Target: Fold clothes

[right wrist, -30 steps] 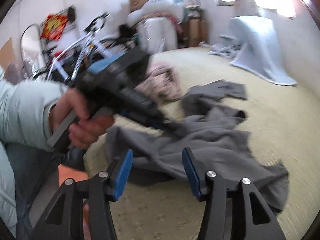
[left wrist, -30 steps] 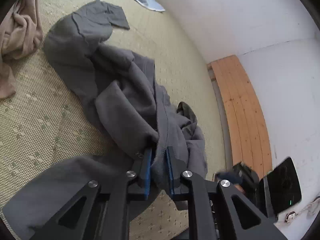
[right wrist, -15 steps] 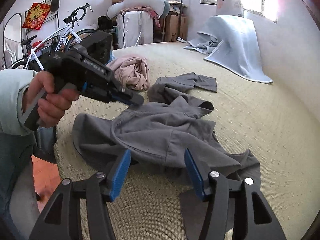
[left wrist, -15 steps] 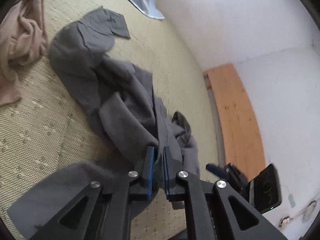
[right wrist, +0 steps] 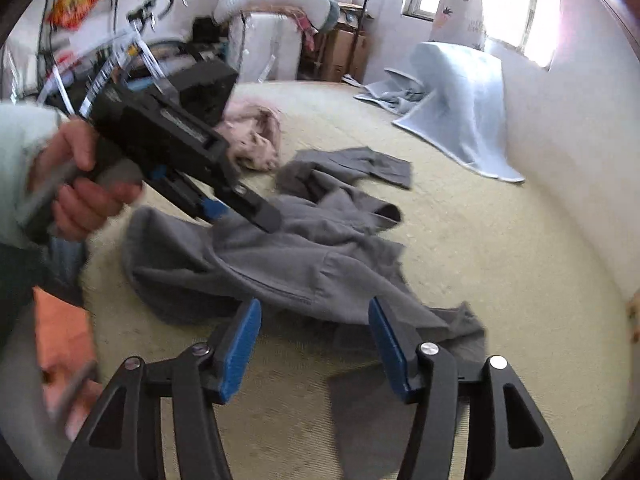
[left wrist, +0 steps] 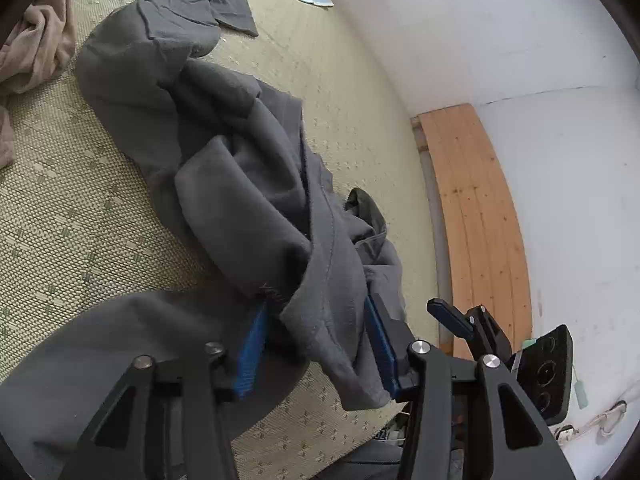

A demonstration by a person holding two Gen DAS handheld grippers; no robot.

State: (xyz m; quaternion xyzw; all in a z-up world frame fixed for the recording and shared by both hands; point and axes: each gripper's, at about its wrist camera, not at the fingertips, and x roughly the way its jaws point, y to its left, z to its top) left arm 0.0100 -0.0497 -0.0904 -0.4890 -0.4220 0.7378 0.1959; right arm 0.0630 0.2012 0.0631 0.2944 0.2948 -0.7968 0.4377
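Note:
A crumpled grey hoodie (left wrist: 224, 184) lies on the woven straw mat (left wrist: 80, 220). My left gripper (left wrist: 316, 308) sits at its near edge, and its jaws are opening. A fold of grey cloth still hangs between the blue pads (left wrist: 250, 344), which stand apart from it. In the right wrist view a hand (right wrist: 80, 196) holds that left gripper (right wrist: 256, 212) over the hoodie (right wrist: 304, 264). My right gripper (right wrist: 314, 312) hovers open just before the hoodie's near hem, with nothing between its fingers.
A pink garment (right wrist: 256, 140) lies bunched behind the hoodie. A pale blue cloth (right wrist: 452, 108) is draped by the white wall. A wooden board (left wrist: 476, 220) runs along the mat's edge. A bicycle (right wrist: 132, 44), boxes and bags stand at the back.
My left gripper's jaws, shut on a grey fold before, have spread apart and the fold now hangs loose between them. The right gripper has tilted slightly and stays open.

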